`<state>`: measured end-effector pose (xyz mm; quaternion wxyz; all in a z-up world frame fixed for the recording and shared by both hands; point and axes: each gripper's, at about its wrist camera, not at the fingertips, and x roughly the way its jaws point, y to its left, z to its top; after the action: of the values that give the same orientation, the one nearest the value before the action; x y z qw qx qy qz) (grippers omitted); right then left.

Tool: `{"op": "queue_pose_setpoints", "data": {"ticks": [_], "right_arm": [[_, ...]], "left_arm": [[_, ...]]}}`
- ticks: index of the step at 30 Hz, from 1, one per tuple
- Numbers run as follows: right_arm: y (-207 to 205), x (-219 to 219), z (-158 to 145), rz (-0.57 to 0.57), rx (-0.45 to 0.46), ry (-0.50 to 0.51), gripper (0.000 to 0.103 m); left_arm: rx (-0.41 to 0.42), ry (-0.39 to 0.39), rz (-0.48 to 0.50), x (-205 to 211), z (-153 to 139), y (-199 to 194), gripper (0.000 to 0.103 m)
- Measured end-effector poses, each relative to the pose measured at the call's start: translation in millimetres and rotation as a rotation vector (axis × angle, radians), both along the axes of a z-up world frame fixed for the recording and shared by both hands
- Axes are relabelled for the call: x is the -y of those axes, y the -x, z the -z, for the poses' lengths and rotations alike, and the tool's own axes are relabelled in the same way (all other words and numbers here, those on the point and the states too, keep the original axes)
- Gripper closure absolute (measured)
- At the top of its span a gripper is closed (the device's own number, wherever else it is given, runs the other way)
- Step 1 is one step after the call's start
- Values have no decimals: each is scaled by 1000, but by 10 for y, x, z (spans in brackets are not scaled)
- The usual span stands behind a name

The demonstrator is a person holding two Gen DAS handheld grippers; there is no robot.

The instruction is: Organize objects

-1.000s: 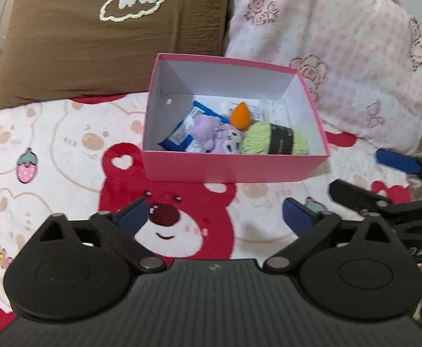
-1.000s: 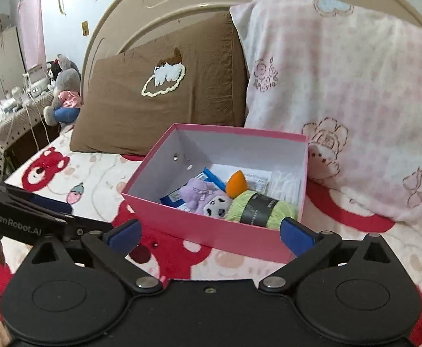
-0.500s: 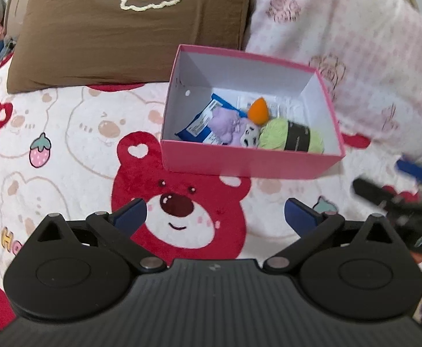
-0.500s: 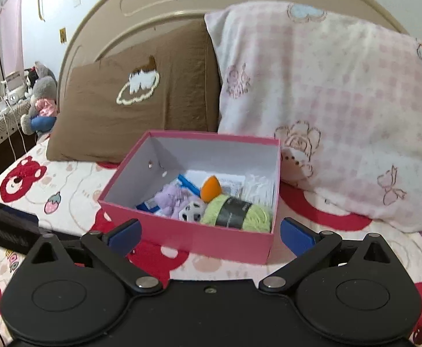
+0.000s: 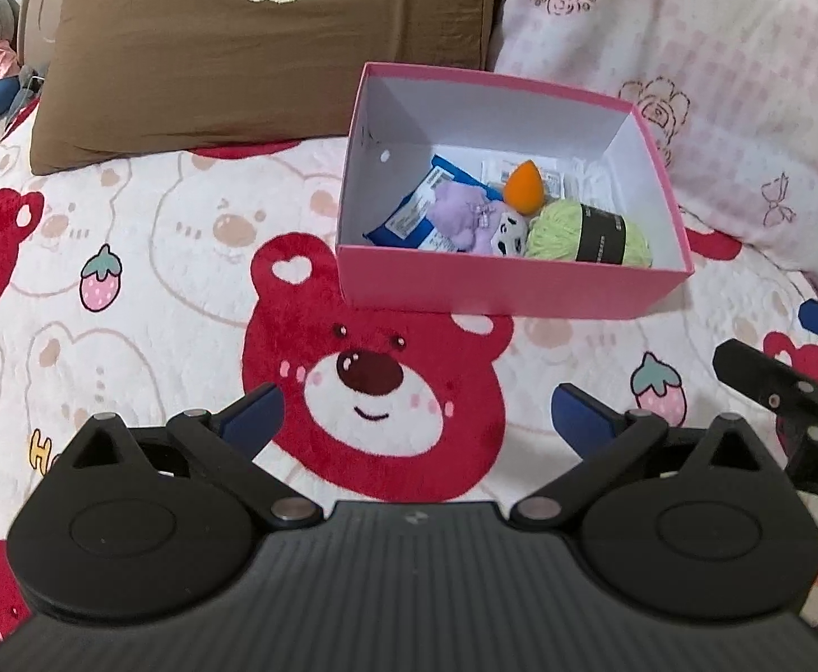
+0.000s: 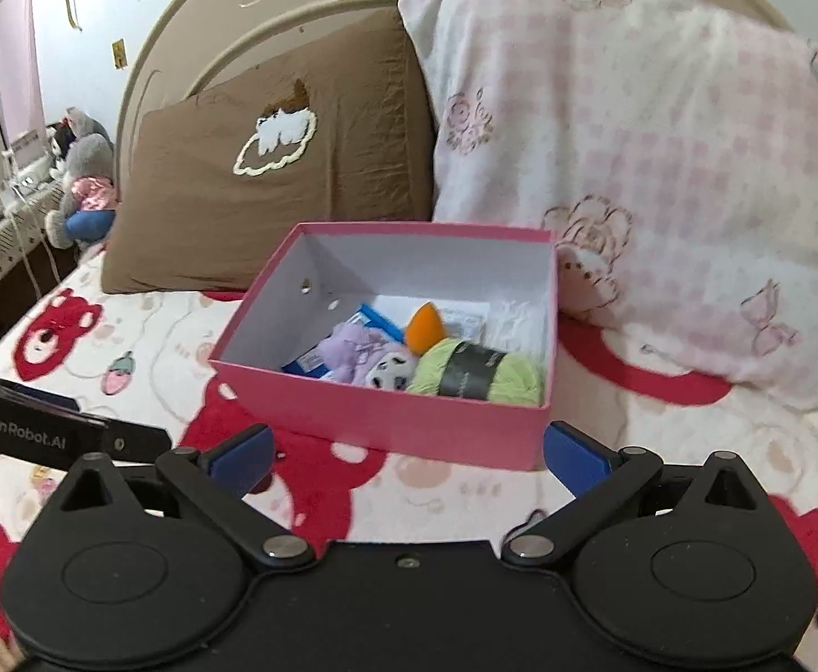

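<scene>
A pink box (image 5: 498, 285) (image 6: 386, 420) sits on the bear-print blanket before the pillows. Inside lie a green yarn ball (image 5: 588, 232) (image 6: 479, 375), an orange sponge (image 5: 524, 187) (image 6: 424, 327), a purple plush (image 5: 456, 213) (image 6: 353, 353), a small black-and-white ball (image 5: 509, 235) (image 6: 389, 372) and a blue packet (image 5: 409, 213) (image 6: 305, 361). My left gripper (image 5: 417, 420) hovers open over the red bear face, short of the box. My right gripper (image 6: 406, 456) is open too, just in front of the box's near wall. Nothing is between either pair of fingers.
A brown pillow (image 5: 252, 39) (image 6: 274, 168) and a pink checked pillow (image 5: 689, 67) (image 6: 633, 157) lean on the headboard behind the box. Stuffed toys (image 6: 81, 179) sit at the far left by a side table. The other gripper's arm shows at each view's edge.
Both grippers have drawn back from the box, so it looks smaller and farther. The left view has shifted left. Both stay open and empty.
</scene>
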<state>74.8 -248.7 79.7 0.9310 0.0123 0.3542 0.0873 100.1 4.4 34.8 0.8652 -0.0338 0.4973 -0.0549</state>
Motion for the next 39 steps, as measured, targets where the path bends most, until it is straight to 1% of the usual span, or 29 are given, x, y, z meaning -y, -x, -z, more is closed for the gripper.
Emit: {"op": "queue_pose_setpoints", "data": {"ticks": [7, 13, 19, 28, 39], "right_arm": [[4, -44, 10, -6, -20, 67, 0], [-8, -46, 38, 3, -29, 92, 0], [-2, -92, 40, -12, -34, 120, 0], [13, -111, 47, 8, -50, 137, 0], [20, -56, 29, 27, -46, 135, 0]], "left_arm": [[-2, -11, 1, 18, -13, 24, 0], [-22, -37, 4, 11, -22, 27, 0], [-14, -49, -3, -7, -42, 34, 0], [-10, -52, -5, -26, -80, 31, 0], [-10, -55, -3, -12, -88, 40, 0]]}}
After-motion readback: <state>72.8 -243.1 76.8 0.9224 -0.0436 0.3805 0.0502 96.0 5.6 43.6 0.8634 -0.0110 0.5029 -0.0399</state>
